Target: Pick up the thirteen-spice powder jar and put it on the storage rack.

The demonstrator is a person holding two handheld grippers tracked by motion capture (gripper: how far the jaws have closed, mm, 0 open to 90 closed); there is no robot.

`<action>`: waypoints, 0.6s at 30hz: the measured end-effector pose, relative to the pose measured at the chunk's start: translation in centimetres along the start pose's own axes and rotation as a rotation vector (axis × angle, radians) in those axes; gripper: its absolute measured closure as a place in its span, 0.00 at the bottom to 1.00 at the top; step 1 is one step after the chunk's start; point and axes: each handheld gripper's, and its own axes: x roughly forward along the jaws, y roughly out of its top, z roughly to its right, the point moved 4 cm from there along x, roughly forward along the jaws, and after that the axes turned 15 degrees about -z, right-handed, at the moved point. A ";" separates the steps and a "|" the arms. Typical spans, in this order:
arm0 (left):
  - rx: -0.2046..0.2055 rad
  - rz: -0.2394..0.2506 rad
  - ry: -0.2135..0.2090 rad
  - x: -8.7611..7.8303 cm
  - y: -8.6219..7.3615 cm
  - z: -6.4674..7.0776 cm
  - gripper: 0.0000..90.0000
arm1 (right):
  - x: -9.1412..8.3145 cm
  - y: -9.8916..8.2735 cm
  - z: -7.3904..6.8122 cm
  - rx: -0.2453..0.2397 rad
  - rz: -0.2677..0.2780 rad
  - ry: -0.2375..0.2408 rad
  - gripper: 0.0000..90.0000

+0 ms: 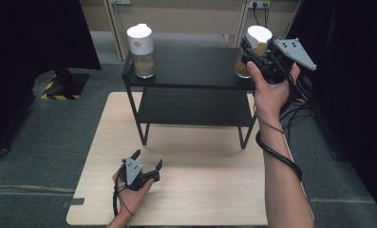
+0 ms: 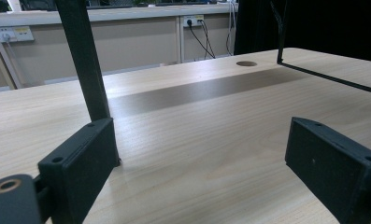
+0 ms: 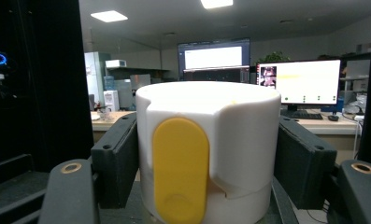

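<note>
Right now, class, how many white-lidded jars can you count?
2. One jar stands at the top shelf's left end; the other jar is clamped in the right hand-held gripper at the right end.

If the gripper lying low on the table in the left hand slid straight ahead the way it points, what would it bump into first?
Probably nothing soon: the left gripper, jaws open, points across bare table. The black shelf leg stands just left of that line, though depth is hard to judge.

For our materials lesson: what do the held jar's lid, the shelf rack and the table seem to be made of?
Lid held in the right claw: matte white plastic, probably, with a smooth moulded shape and a yellow oval tab.
Shelf rack: likely black painted metal, given its thin rigid legs and flat boards.
Table: pale wood or wood-look laminate, with visible grain lines.
</note>
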 end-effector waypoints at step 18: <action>0.001 0.001 -0.001 0.0 0.0 0.0 0.10 | 0.8 -0.3 -0.1 -0.055 -0.029 -0.034 0.34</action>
